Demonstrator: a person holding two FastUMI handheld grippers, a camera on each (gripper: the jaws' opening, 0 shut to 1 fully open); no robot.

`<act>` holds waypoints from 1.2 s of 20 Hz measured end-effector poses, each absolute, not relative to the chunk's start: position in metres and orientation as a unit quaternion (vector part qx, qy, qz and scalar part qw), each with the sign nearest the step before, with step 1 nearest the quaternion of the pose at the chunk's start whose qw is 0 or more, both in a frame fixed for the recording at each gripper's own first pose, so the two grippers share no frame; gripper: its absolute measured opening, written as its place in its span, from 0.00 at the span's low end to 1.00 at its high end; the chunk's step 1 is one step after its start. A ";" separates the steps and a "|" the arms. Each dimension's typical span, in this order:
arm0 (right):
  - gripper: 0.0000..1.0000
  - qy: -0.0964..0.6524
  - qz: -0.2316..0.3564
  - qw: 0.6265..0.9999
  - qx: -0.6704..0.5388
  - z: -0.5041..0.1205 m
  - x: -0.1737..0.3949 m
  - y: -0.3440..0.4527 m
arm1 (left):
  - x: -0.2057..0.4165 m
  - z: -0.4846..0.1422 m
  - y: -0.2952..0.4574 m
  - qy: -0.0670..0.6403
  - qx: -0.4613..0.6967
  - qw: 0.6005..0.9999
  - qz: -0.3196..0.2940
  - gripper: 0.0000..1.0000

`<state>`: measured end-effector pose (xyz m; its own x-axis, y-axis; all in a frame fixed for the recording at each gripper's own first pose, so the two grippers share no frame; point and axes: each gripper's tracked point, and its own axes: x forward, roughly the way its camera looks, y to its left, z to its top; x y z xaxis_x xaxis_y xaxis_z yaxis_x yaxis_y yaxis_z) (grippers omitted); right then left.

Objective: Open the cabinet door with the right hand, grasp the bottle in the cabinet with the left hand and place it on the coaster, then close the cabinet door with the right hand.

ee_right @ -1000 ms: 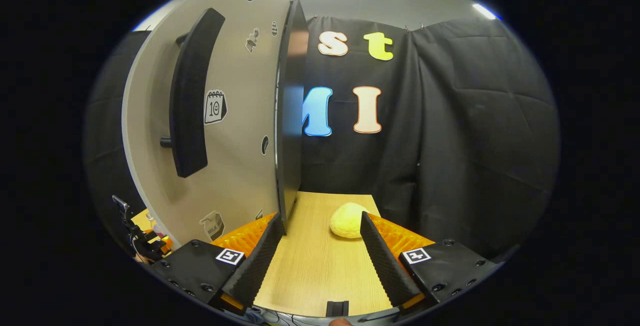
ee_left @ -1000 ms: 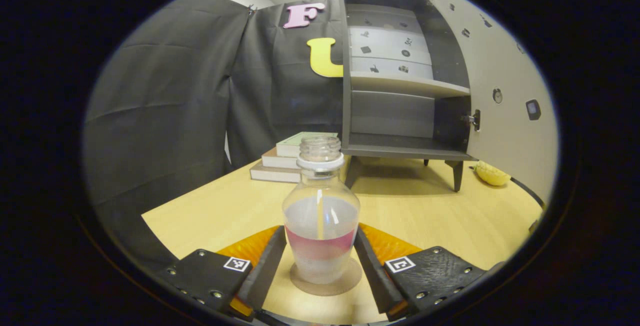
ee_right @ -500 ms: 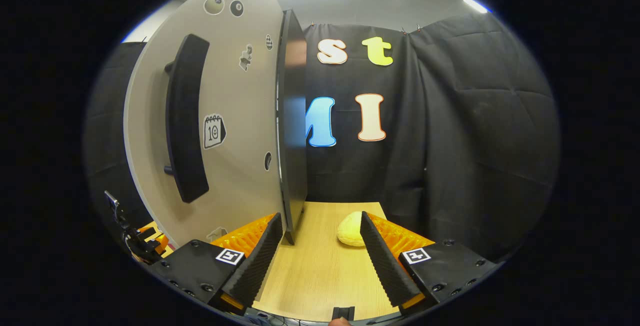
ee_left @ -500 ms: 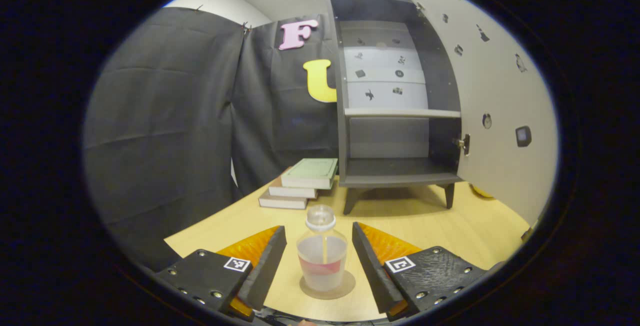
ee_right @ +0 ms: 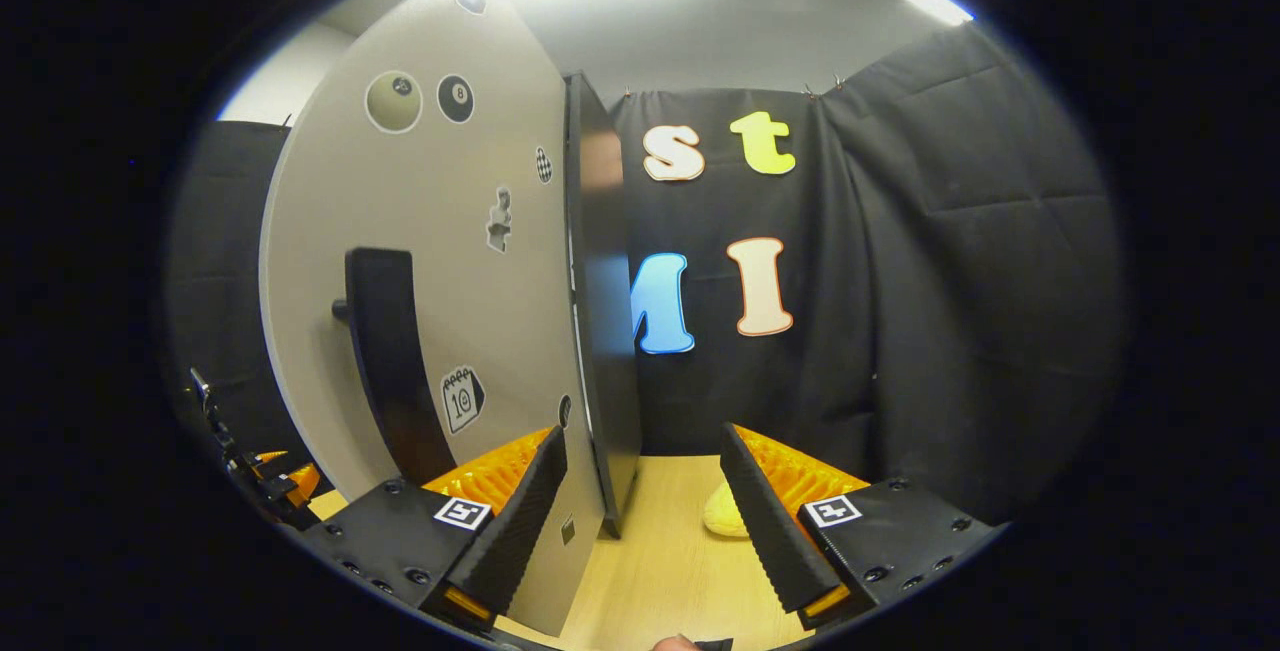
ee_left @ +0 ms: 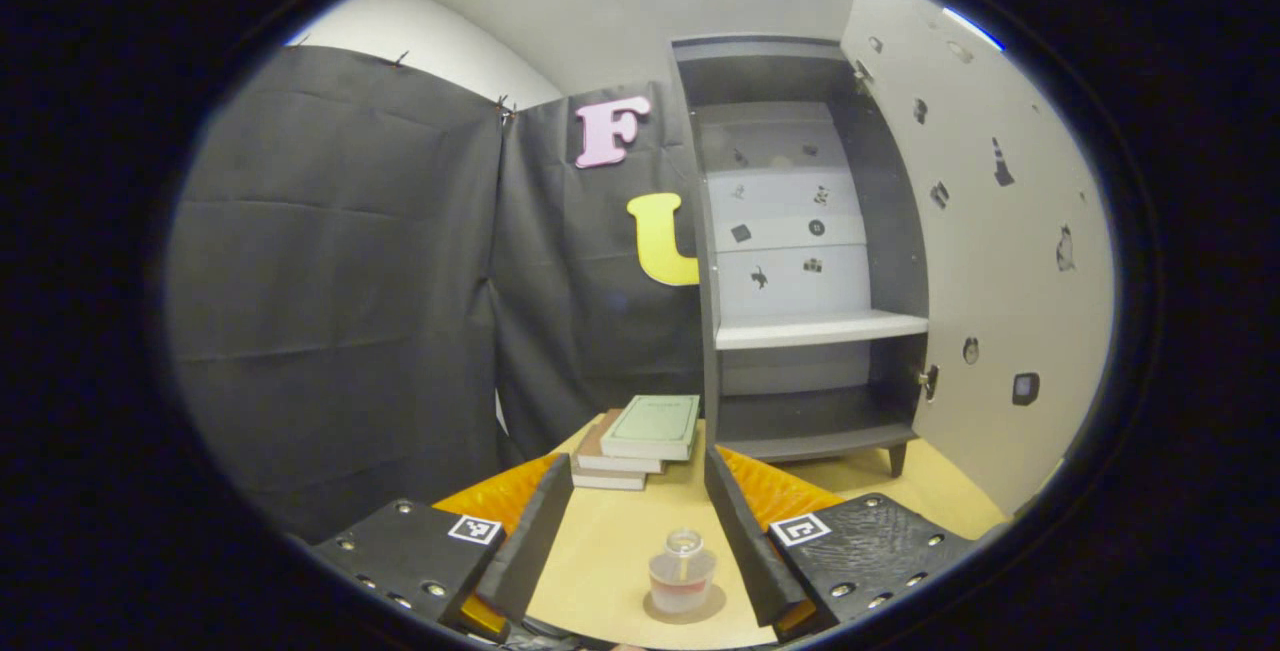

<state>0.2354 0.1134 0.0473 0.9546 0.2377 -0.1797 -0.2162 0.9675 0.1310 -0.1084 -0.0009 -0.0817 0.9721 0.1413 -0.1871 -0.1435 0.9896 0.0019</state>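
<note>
A clear uncapped bottle [ee_left: 682, 571] with a red band stands upright on a round brown coaster [ee_left: 686, 609] on the wooden table. My left gripper [ee_left: 638, 531] is open, raised well above and behind the bottle, touching nothing. The grey cabinet [ee_left: 810, 261] stands open at the back, its shelves bare, with its pale door [ee_left: 1000, 261] swung out to the right. In the right gripper view the door's outer face [ee_right: 450, 271] with its black handle [ee_right: 390, 371] is close on the left. My right gripper [ee_right: 640, 521] is open beside the door's edge, holding nothing.
A stack of books [ee_left: 640, 441] lies on the table left of the cabinet. A yellow rounded object [ee_right: 722, 513] sits on the table behind the door. Part of the other gripper [ee_right: 270, 471] shows low at the left of the right gripper view.
My left gripper has pulled back and up from the bottle, which stays on the coaster. My right gripper has risen and shifted closer to the door's outer face.
</note>
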 end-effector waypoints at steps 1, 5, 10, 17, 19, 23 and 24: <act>0.92 0.098 0.115 0.987 0.055 0.051 0.235 0.117 | -0.104 -0.076 0.002 0.089 -0.011 0.994 0.066 0.80; 0.94 0.092 0.098 0.990 0.036 0.059 0.236 0.127 | -0.091 -0.065 0.017 0.070 -0.014 0.996 0.049 0.80; 0.87 0.102 0.088 0.990 0.029 0.059 0.236 0.149 | -0.068 -0.067 0.035 0.064 -0.011 0.998 0.020 0.80; 0.87 0.096 0.113 0.989 0.014 0.067 0.227 0.211 | -0.046 -0.065 0.055 0.054 -0.024 0.998 -0.014 0.83; 0.87 0.094 0.113 0.989 0.017 0.068 0.231 0.223 | -0.042 -0.069 0.063 0.054 -0.024 0.998 -0.018 0.82; 0.87 0.096 0.132 0.986 0.023 0.068 0.236 0.257 | -0.035 -0.076 0.084 0.056 -0.030 0.998 -0.020 0.82; 0.87 0.095 0.136 0.986 0.023 0.068 0.239 0.267 | -0.033 -0.078 0.089 0.057 -0.032 0.998 -0.020 0.82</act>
<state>0.2391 0.2668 0.0684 0.9450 0.2727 -0.1805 -0.2640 0.9619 0.0712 -0.0331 0.0885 -0.0783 0.9928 -0.0439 -0.1118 0.0366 0.9971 -0.0663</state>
